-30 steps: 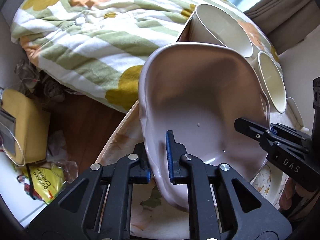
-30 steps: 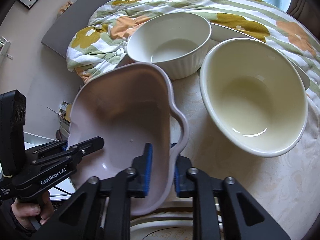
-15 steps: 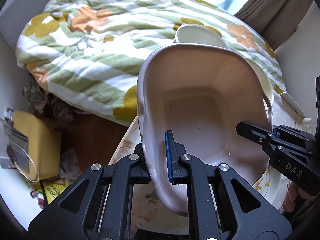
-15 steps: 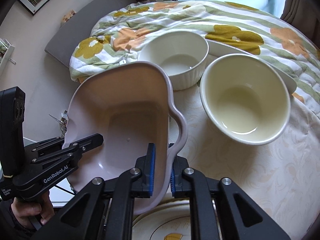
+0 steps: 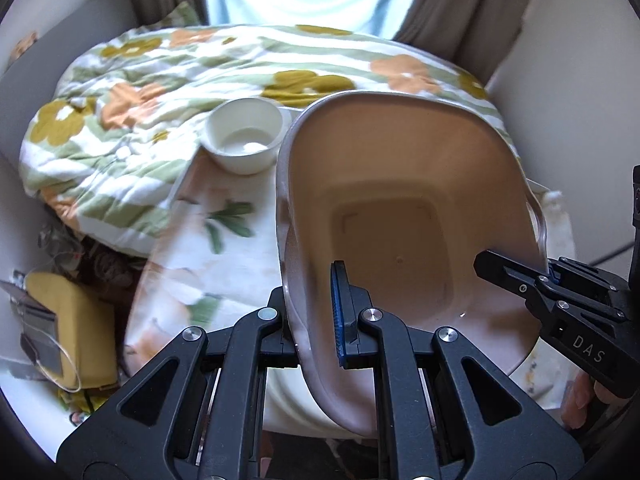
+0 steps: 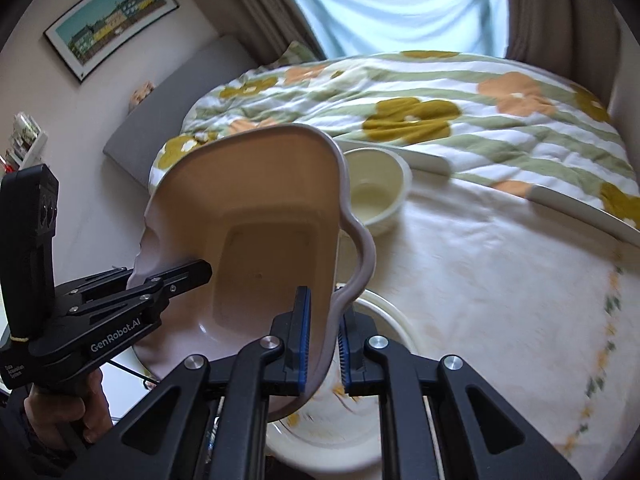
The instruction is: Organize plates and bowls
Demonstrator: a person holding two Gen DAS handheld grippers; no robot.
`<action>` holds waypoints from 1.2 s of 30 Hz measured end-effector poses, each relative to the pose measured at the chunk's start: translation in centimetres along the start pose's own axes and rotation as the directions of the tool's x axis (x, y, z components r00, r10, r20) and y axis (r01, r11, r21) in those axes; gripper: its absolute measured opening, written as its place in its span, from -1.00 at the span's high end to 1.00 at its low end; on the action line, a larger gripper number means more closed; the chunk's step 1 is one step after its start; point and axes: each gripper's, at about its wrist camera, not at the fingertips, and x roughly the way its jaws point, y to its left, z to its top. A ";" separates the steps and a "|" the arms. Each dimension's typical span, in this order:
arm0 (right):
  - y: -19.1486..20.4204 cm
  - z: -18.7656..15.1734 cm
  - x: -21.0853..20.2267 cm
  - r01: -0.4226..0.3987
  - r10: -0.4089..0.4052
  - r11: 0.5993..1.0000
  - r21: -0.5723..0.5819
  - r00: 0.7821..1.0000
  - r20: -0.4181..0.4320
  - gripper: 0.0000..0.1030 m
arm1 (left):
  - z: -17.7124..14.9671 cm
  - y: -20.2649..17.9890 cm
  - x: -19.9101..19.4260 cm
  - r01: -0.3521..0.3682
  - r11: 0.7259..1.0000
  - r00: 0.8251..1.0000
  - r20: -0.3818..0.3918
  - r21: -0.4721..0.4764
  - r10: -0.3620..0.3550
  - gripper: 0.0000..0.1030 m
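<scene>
A pale pink baking dish point(image 5: 400, 208) with wavy handles is held in the air by both grippers. My left gripper point(image 5: 316, 316) is shut on its left rim; my right gripper point(image 6: 324, 340) is shut on its right rim point(image 6: 332, 280). Each gripper shows in the other's view, the right one point(image 5: 520, 276) and the left one point(image 6: 176, 276). A white ribbed bowl point(image 5: 244, 140) stands far back on the table. A cream bowl point(image 6: 376, 192) stands behind the dish. A cream floral plate point(image 6: 340, 420) lies under the dish.
The round table has a pale floral cloth point(image 6: 500, 300). A flowered quilt point(image 5: 180, 64) lies on the bed behind it. A white plate rim point(image 6: 580, 208) shows at the table's far right edge. A yellow bag point(image 5: 68, 316) and clutter lie on the floor at left.
Both grippers have lifted the pink dish up and back from the table. The bowls now look smaller and farther away. The floral plate has come into view under the dish.
</scene>
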 end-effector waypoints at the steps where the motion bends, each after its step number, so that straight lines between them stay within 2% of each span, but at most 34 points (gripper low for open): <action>1: -0.9 -0.7 -1.3 0.015 -0.015 1.000 0.013 1.000 0.013 0.78 | -0.3 -1.7 -0.2 0.010 1.000 1.000 0.003 0.021 -0.010 0.82; 6: -5.2 -4.3 -6.4 0.088 -0.094 0.991 0.097 0.994 0.053 0.78 | -2.2 -9.5 -0.5 0.083 0.990 0.997 -0.007 0.112 -0.083 0.82; 12: -10.7 -8.6 -10.8 0.174 -0.189 0.961 0.213 0.980 0.053 0.78 | -5.1 -17.9 1.7 0.194 0.961 0.980 -0.091 0.195 -0.179 0.82; 19: -17.1 -12.3 -10.7 0.238 -0.247 0.913 0.331 0.969 -0.016 0.78 | -8.1 -24.3 7.2 0.272 0.935 0.950 -0.216 0.229 -0.224 0.82; 22: -19.2 -13.5 -9.5 0.254 -0.255 0.894 0.370 0.966 -0.046 0.78 | -9.1 -25.6 9.6 0.276 0.932 0.944 -0.248 0.237 -0.217 0.82; 27: -21.9 -15.3 -8.2 0.243 -0.241 0.885 0.396 0.969 -0.055 0.78 | -10.5 -26.3 12.3 0.270 0.936 0.939 -0.277 0.224 -0.205 0.82; 36: -23.2 -16.6 -7.0 0.218 -0.222 0.876 0.429 0.974 -0.043 0.78 | -11.1 -26.8 13.1 0.241 0.938 0.949 -0.264 0.248 -0.174 0.82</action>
